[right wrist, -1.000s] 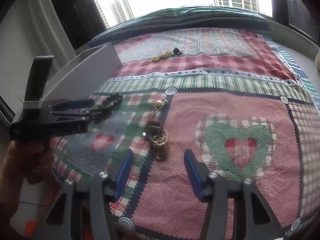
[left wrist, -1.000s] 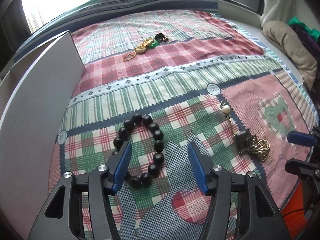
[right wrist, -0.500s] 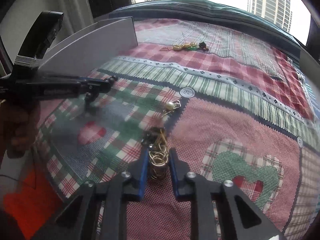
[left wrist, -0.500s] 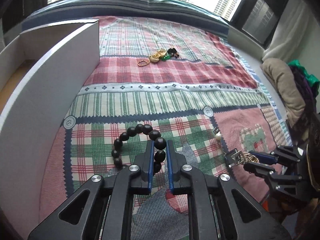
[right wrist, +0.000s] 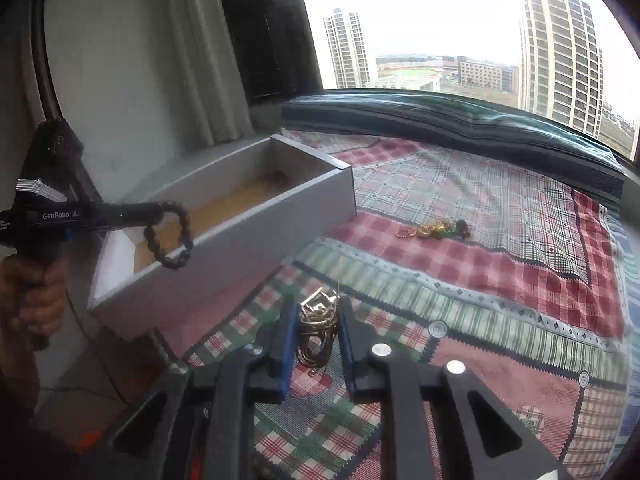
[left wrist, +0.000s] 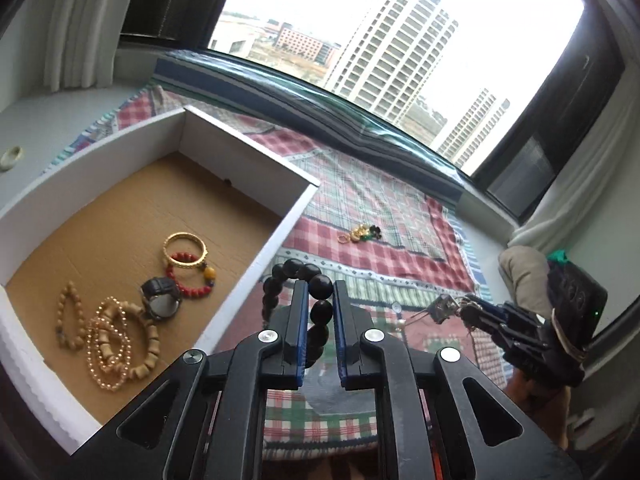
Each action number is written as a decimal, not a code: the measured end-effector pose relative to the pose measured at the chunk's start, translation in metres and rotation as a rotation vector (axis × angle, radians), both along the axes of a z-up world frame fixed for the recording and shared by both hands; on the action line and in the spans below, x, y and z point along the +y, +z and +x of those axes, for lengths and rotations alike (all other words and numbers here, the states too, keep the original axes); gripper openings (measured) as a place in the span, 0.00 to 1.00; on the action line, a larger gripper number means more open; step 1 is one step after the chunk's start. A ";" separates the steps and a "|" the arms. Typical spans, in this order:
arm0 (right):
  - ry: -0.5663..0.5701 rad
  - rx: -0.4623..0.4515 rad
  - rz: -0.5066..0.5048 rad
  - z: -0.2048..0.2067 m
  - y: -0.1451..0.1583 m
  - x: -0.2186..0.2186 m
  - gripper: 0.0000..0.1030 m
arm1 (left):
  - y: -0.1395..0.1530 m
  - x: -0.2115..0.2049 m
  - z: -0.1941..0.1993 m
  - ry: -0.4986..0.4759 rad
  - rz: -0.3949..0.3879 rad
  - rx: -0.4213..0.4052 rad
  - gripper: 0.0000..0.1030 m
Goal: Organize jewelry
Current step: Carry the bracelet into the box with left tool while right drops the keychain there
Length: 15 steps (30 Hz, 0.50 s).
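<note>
Both grippers have been raised off the patchwork cloth [right wrist: 480, 264] since the earlier frames, jaws just closed on their loads: the black bead bracelet [left wrist: 316, 292] is clenched in the left gripper [left wrist: 321, 322] and hangs beside the right wall of the white box [left wrist: 256, 264], w/ the gold chain bundle [right wrist: 318, 330] gripped in the right gripper [right wrist: 318, 344] above the near cloth. Bangles, bead strands & a watch [left wrist: 160, 298] are seen lying inside the box, while a small gold-and-green jewelry pile [left wrist: 362, 234] is left far out on the cloth.

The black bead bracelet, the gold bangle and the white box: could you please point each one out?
black bead bracelet [left wrist: 321, 285]: left wrist view, a bead clamped between the pads.
gold bangle [left wrist: 185, 249]: left wrist view, its near rim.
white box [right wrist: 240, 256]: right wrist view, its outer side wall.
</note>
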State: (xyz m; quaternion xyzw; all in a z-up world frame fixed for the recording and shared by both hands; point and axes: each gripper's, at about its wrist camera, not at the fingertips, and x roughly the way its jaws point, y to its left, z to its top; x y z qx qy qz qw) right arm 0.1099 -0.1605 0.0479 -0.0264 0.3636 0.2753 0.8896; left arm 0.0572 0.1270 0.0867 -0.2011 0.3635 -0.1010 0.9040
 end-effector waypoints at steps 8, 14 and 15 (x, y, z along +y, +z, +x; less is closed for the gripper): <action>0.225 -0.065 0.110 0.052 0.040 0.112 0.19 | -0.015 0.102 0.001 0.288 0.097 0.072 0.10; 0.286 -0.025 0.034 0.113 0.019 0.203 0.19 | -0.061 0.140 0.048 0.365 0.125 0.194 0.10; 0.278 -0.011 0.008 0.124 0.012 0.214 0.19 | -0.067 0.142 0.058 0.365 0.130 0.207 0.10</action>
